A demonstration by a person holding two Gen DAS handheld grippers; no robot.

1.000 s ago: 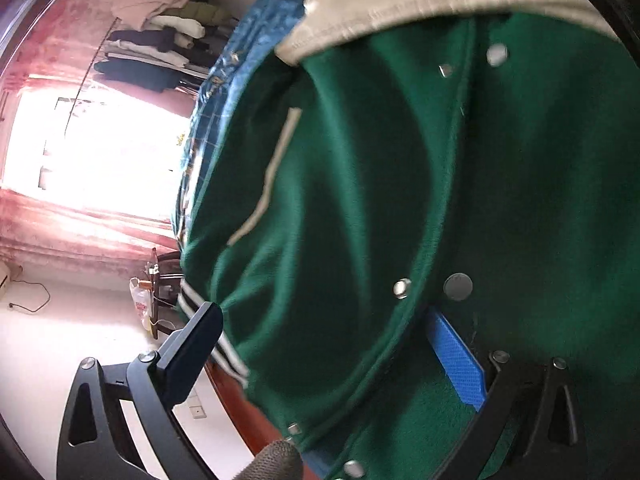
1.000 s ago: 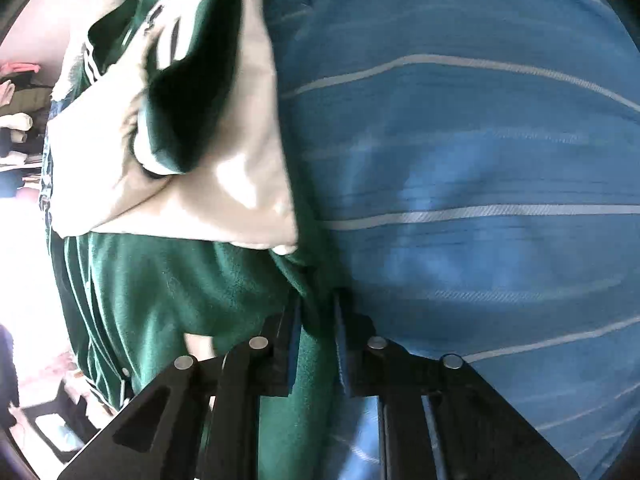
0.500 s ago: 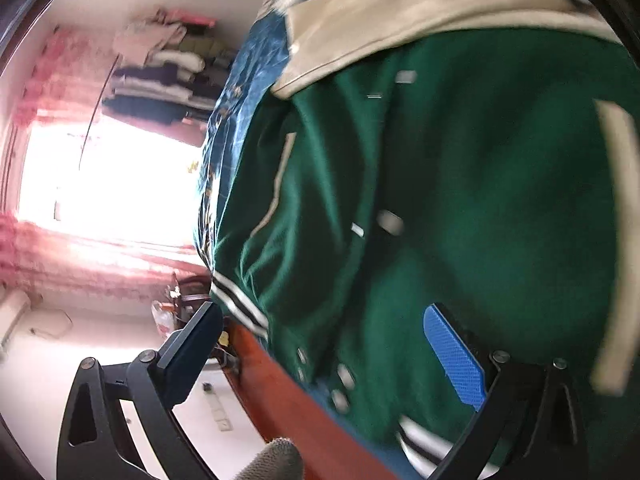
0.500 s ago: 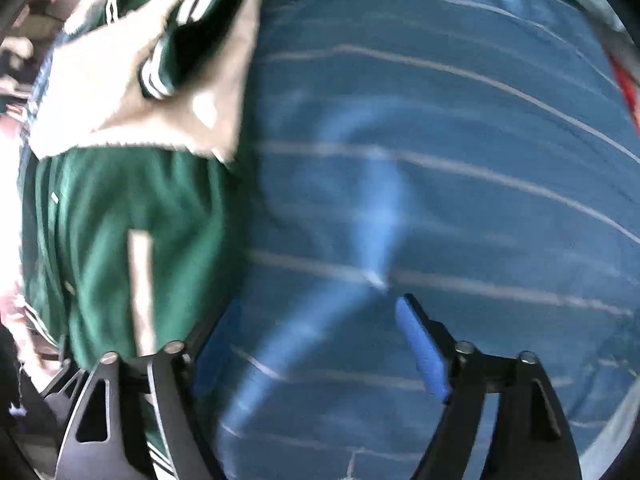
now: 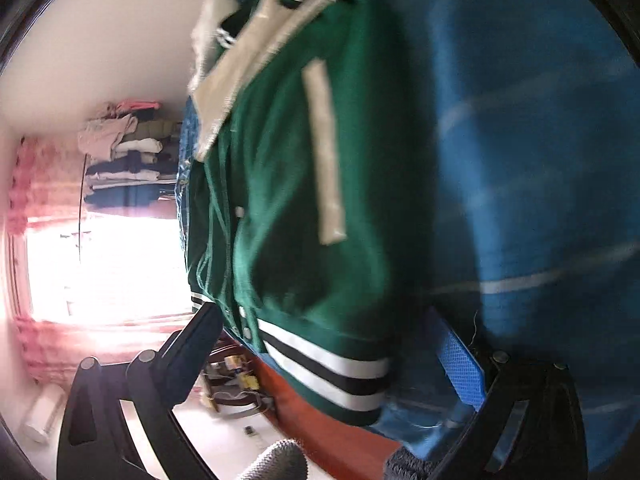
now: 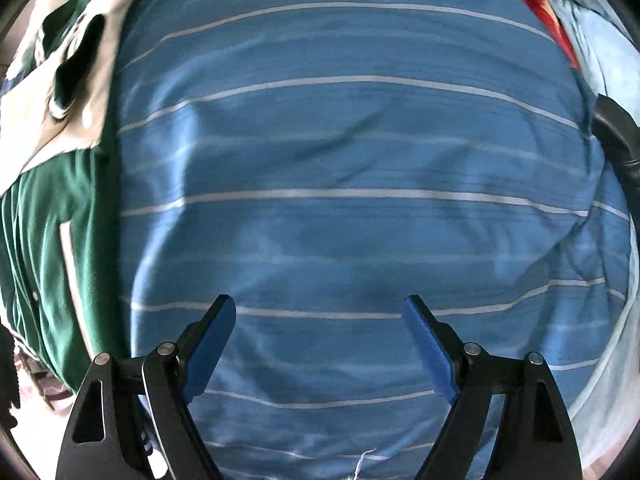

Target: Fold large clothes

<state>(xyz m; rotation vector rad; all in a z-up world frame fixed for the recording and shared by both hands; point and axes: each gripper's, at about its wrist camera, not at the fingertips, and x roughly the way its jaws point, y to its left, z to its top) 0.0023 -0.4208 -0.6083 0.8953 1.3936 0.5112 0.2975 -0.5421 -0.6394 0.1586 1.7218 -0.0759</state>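
- Our right tool (image 6: 318, 344) points down over the bed with its blue-padded jaws spread wide and nothing between them; only the blue bedspread with thin white stripes (image 6: 360, 168) shows in the gap.
- Our left tool (image 5: 332, 360) is also wide open and holds nothing. The striped hem band of the jacket shows in the gap between its jaws, but neither pad presses on it as far as we can tell; the view is blurred.
- The thing we are folding, a dark green varsity-style jacket with cream sleeves and black-and-white ribbed hem (image 5: 288, 208), lies on the bedspread along the bed's edge. In the right wrist view it sits at the far left (image 6: 52, 248), well apart from the right tool.
- It looks partly folded: a cream sleeve (image 5: 256, 52) lies across the upper body and the snap front faces up, though we cannot tell how many layers lie beneath.
- We judge that both tools are between grips and that the next fold should carry the hem up toward the collar.
- To do that well, we should take the hem band at its two corners, pinching every layer of the ribbing, not the top one alone.
- We should lift both corners evenly and lay the hem square over the chest, so the sleeve underneath does not bunch.
- Past the bed's red-brown wooden edge (image 5: 320, 420) we see a bright window with pink curtains (image 5: 100, 264) and a rack of hanging clothes (image 5: 124, 156).
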